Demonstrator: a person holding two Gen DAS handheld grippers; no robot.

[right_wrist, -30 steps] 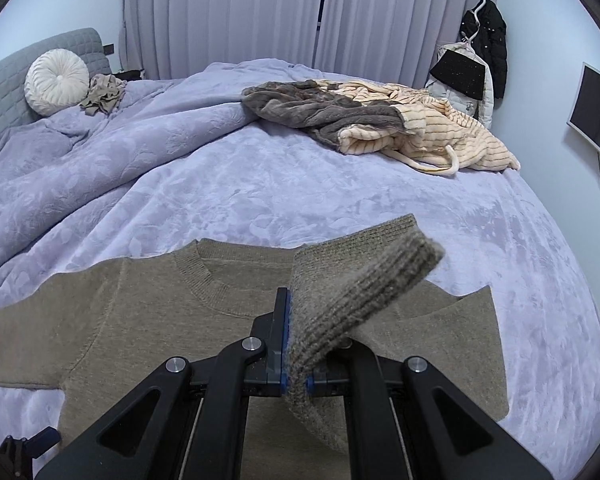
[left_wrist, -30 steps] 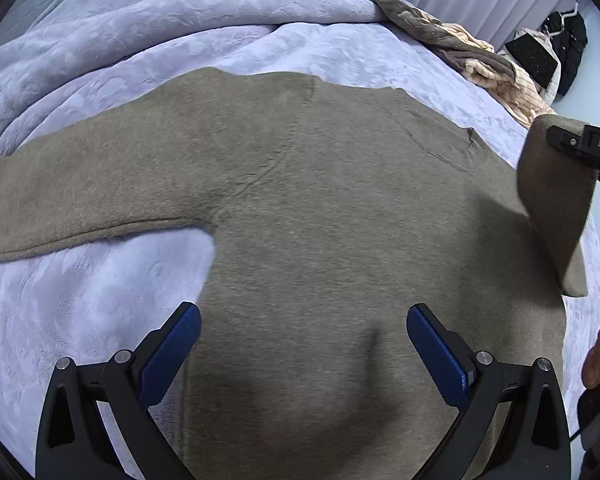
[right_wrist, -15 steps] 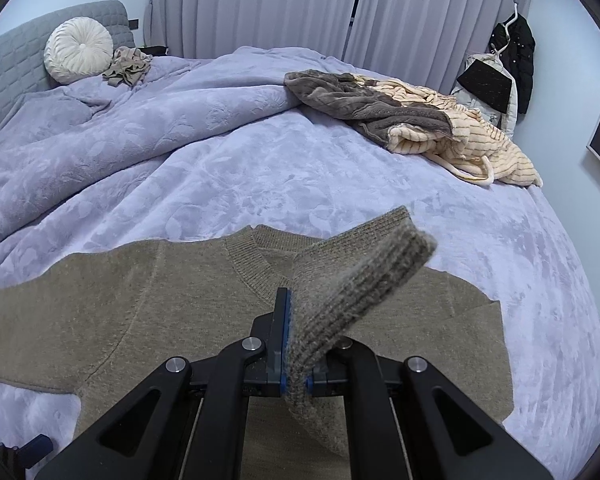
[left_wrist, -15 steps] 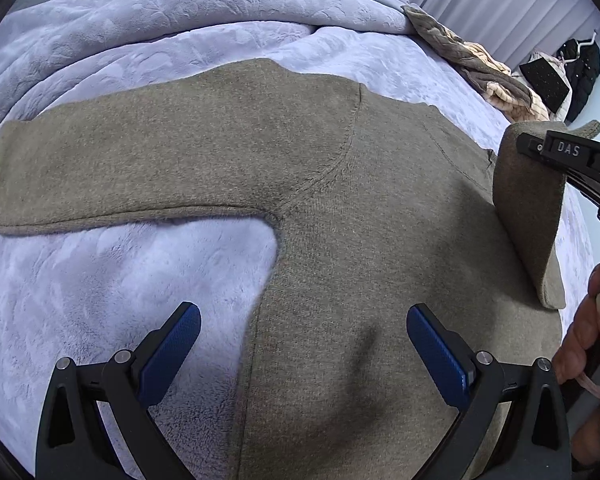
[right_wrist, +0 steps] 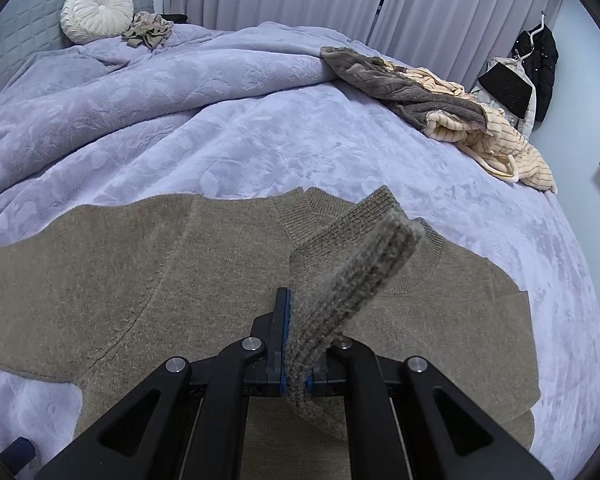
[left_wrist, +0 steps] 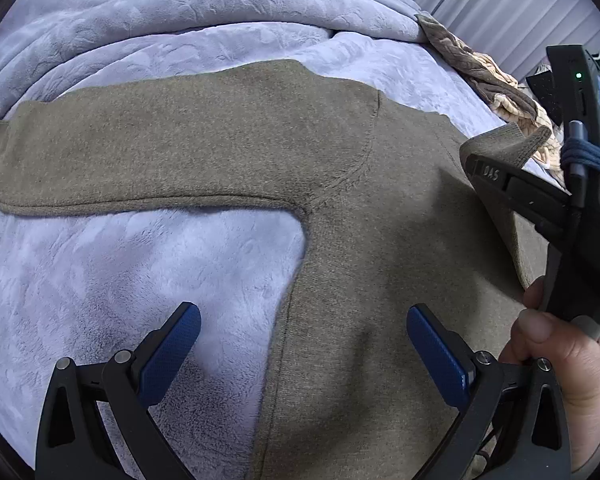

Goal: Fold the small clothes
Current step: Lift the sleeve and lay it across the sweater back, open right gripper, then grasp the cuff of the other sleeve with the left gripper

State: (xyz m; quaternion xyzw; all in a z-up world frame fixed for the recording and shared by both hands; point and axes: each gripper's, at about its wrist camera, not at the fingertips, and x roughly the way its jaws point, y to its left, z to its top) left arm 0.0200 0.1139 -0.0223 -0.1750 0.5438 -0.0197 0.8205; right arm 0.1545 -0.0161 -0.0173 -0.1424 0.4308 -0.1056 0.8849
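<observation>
The brown sweater (left_wrist: 228,148) is lying flat on the lilac bedspread (left_wrist: 120,272), collar (right_wrist: 300,216) pointing toward twelve o'clock in the right wrist view, toward the rumpled bedding and headboard. Its body is running from six up to twelve there, so the long axis of the trunk is heading straight away from the camera, while the left sleeve (left_wrist: 140,152) is stretching out sideways to nine o'clock, fully extended and untouched.

The right sleeve cuff (right_wrist: 352,280) is up in the air, and the right gripper (right_wrist: 296,376) is clamping it, jaws closed tight on the ribbed knit, with the sleeve doubling back over the chest around the middle of the frame. So the first fold is underway, not finished: by my read the sleeve is crossing the body but is not laid down yet.

The left gripper (left_wrist: 300,344) is hovering with its blue pads spread wide, holding nothing, straddling the sweater's left side seam at six o'clock in its own view. Left to do, I judge: laying this sleeve, folding the other, then the body.

Further out, a heap of grey and cream clothes (right_wrist: 440,104) is sitting at two o'clock, a round white cushion (right_wrist: 96,10) at eleven.
</observation>
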